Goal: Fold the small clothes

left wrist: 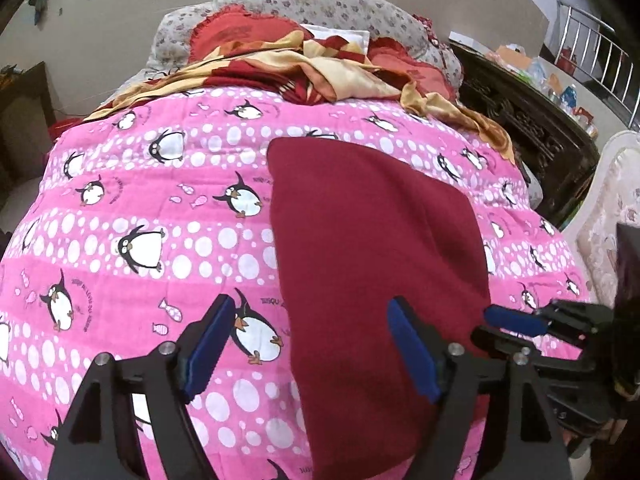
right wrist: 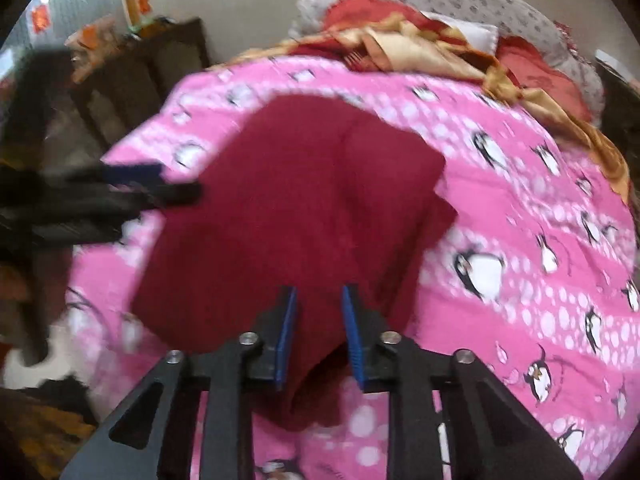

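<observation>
Maroon cloth [left wrist: 372, 248], a small fleecy garment, is lying spread on the pink penguin-print quilt [left wrist: 160, 208], and in the right wrist view [right wrist: 288, 208] it is showing one layer doubled over another, with a stepped edge at its right side. Its near end is reaching down between the two tools.

In the left wrist view the left gripper [left wrist: 316, 344] is standing with its jaws wide apart; one blue pad [left wrist: 208, 344] is hanging over the bare quilt, the other is over the cloth's near part, and neither is pinching anything. In the right wrist view that tool is appearing as a blurred black shape at the left, at the cloth's left edge [right wrist: 152, 184].

The right gripper [right wrist: 319, 336] is pointing down at the near edge of the cloth. Its blue pads are sitting close together with a narrow gap between them, and a fold of the maroon fabric is running up into that gap. The picture is blurred, so whether the pads are actually pressing on the fabric cannot be told. From the left wrist camera this gripper [left wrist: 516, 320] is coming in sideways at the cloth's right edge.

Beyond the quilt, a crumpled red-and-gold blanket [left wrist: 304, 68] is lying heaped against a grey floral pillow [left wrist: 320, 4]. A dark carved wooden cabinet [left wrist: 528, 128] is standing at the bed's right side.
</observation>
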`<state>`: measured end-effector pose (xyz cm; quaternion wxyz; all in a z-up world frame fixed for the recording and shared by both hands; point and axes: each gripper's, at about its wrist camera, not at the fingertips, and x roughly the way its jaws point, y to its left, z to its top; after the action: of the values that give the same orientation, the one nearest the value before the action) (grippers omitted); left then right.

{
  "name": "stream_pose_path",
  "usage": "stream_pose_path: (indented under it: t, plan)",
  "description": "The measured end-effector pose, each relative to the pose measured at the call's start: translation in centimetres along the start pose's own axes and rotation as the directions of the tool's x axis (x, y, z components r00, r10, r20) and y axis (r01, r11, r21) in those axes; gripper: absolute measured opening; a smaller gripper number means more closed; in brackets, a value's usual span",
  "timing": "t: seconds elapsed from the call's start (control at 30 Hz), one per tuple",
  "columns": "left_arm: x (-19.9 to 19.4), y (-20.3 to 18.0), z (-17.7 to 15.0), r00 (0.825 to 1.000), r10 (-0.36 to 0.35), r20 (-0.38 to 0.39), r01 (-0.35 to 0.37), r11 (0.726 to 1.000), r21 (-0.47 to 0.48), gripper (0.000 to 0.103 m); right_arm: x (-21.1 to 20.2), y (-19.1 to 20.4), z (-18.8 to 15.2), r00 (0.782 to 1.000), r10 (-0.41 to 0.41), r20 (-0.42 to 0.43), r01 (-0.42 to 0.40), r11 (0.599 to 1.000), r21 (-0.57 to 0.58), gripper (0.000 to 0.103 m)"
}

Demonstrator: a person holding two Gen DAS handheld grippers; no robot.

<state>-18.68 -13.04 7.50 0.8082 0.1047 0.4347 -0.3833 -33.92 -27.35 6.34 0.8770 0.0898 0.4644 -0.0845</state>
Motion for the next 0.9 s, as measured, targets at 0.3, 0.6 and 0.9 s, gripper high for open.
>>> stream_pose_path:
  t: [0.3,0.6,0.9]
  plan:
    - [-2.2,-0.9,0.2,0.994,0.070,0.082,-0.071,0.997,0.012,0.082,-3.9,-0.2,1.1,0.995,0.020,0.093,-0.028,0.996,0.089,0.044]
    - [-3.6,-1.8,0.8,0.988,0.095,0.122,-0.099,0.995,0.027,0.082,-4.4,-0.5,2.6,0.992,-0.059,0.108,0.035,0.976,0.214,0.056]
    - [-3.8,-2.2,0.8,0.987,0.090,0.133,-0.095,0.995,0.031,0.082,-4.4,-1.1,2.2,0.992,-0.093,0.086,0.063,0.952,0.299,0.063]
